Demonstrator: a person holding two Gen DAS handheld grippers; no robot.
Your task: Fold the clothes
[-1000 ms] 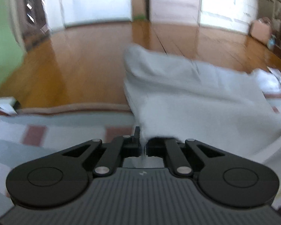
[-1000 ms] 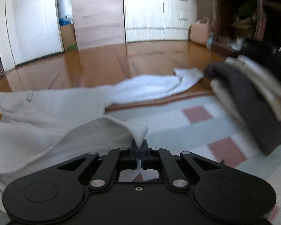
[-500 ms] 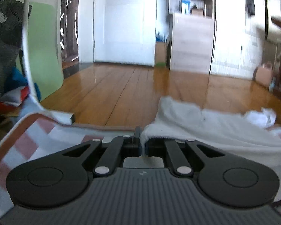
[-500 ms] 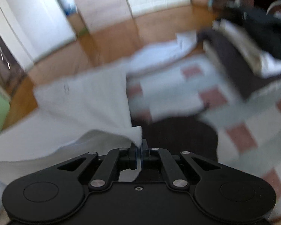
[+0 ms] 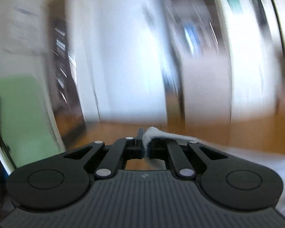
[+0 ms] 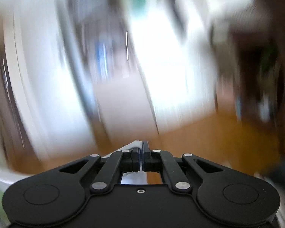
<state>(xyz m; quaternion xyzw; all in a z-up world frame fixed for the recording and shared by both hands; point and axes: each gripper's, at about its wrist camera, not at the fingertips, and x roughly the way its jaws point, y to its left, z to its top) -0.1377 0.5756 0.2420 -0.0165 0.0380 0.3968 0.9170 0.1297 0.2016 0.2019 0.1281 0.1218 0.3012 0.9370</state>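
Note:
My left gripper (image 5: 143,142) is shut on an edge of the white garment (image 5: 169,135), which drapes off to the right over the right finger. My right gripper (image 6: 142,155) is shut on another edge of the same white garment (image 6: 135,144), which trails down to the left below the fingers. Both views are heavily motion-blurred and point up at the room, so the rest of the garment is mostly hidden.
A wooden floor (image 5: 237,133) and white doors (image 5: 123,66) show ahead in the left wrist view. A green panel (image 5: 22,117) stands at left. Dark furniture (image 6: 260,79) is at right in the right wrist view.
Both grippers have swung upward with the white garment still held. The views have tilted from the checked mat and floor up toward the walls and doors.

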